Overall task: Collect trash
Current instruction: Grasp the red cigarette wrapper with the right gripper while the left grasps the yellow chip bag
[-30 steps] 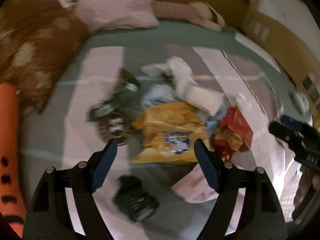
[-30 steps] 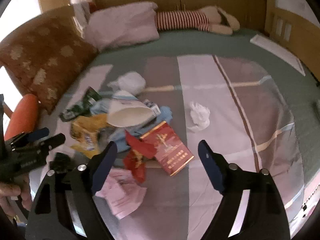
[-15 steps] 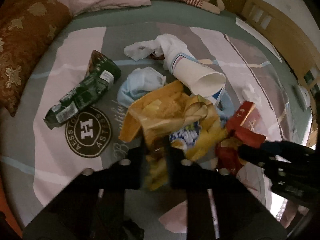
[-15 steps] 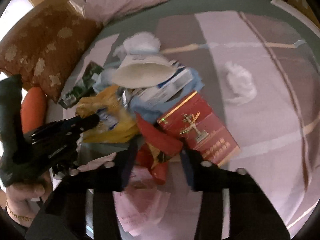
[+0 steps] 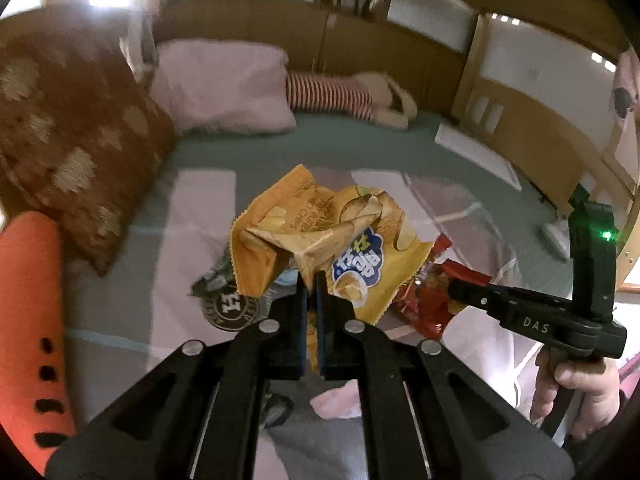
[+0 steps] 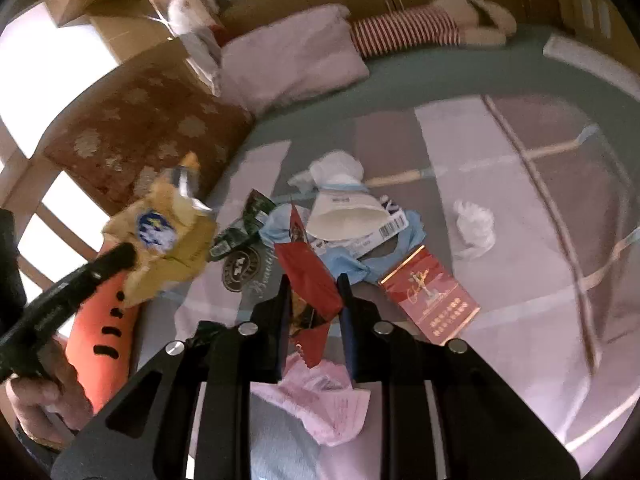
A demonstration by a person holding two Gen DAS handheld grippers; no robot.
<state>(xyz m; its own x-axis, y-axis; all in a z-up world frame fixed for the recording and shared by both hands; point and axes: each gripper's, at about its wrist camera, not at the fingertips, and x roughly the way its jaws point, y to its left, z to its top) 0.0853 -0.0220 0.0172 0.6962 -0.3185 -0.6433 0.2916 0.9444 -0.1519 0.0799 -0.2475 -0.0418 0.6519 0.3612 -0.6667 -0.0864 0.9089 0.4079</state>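
Observation:
My left gripper (image 5: 311,280) is shut on a crumpled yellow chip bag (image 5: 336,244) and holds it up above the bed; the bag also shows in the right wrist view (image 6: 168,240). My right gripper (image 6: 314,284) is shut on a red foil wrapper (image 6: 308,272), lifted off the bedspread; it also shows in the left wrist view (image 5: 432,296). On the bed lie a paper cup (image 6: 344,220), a red cigarette carton (image 6: 430,296), a green wrapper (image 6: 240,228), white tissues (image 6: 474,228) and pink paper (image 6: 324,396).
A brown patterned cushion (image 6: 144,128), a pink pillow (image 6: 296,56) and a striped plush toy (image 6: 420,28) lie at the head of the bed. An orange plush (image 6: 104,328) lies at the left edge. A wooden bed frame (image 5: 540,120) runs along the right.
Both grippers have closed on their pieces and lifted them: the left raised the yellow bag, the right raised the red wrapper. Both views have tilted up toward the headboard.

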